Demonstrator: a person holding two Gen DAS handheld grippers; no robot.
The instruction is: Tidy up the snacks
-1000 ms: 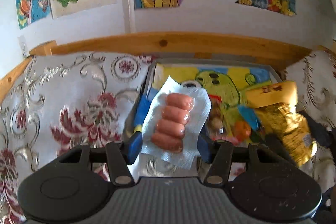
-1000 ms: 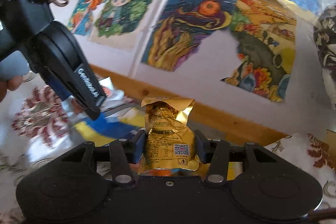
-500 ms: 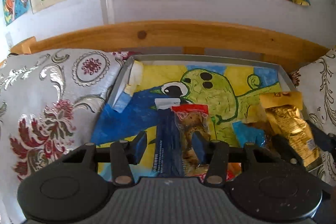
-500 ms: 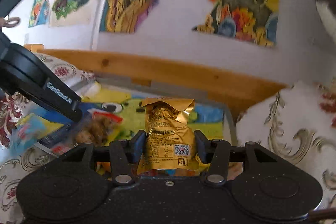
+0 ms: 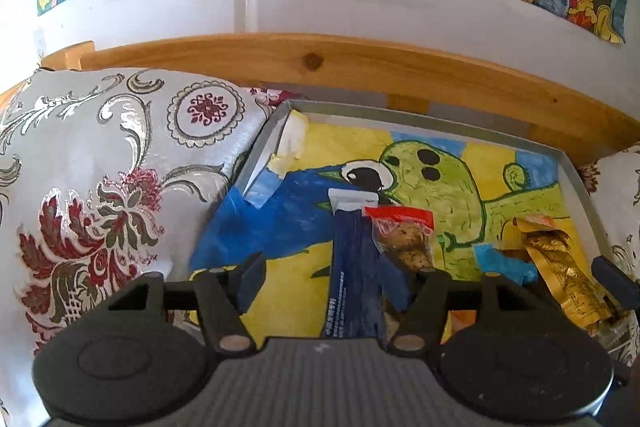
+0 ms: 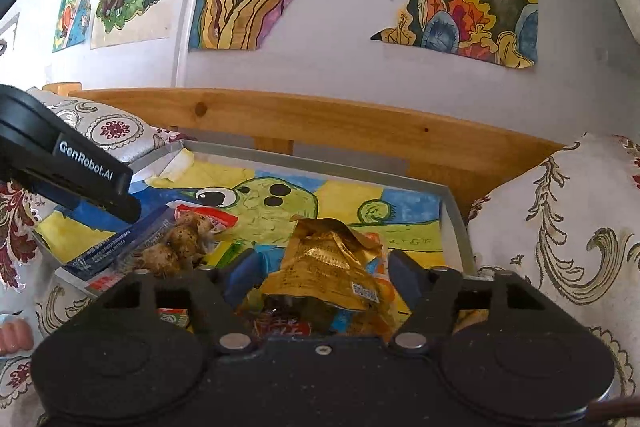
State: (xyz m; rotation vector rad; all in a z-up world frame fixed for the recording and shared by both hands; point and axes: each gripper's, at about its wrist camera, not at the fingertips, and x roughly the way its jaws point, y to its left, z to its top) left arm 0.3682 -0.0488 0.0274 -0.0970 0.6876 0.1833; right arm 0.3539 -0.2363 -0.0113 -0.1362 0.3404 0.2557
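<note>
both grippers hung over the grey tray (image 5: 576, 167), where the snacks were gathered. the left gripper (image 5: 326, 279) had its jaws spread and empty above the blue packet (image 5: 352, 267). the right gripper (image 6: 320, 267) had jaws parted round the gold pouch (image 6: 328, 267) (apparently let go), lying in the tray's near right corner.

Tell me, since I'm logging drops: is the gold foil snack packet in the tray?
In: the crinkled gold foil snack packet lies inside the grey tray.

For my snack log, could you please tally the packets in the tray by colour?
Dark blue packet: 1
Red-topped clear packet: 1
Gold packet: 1
Light blue packet: 1
Total: 4; others lie partly hidden.
</note>
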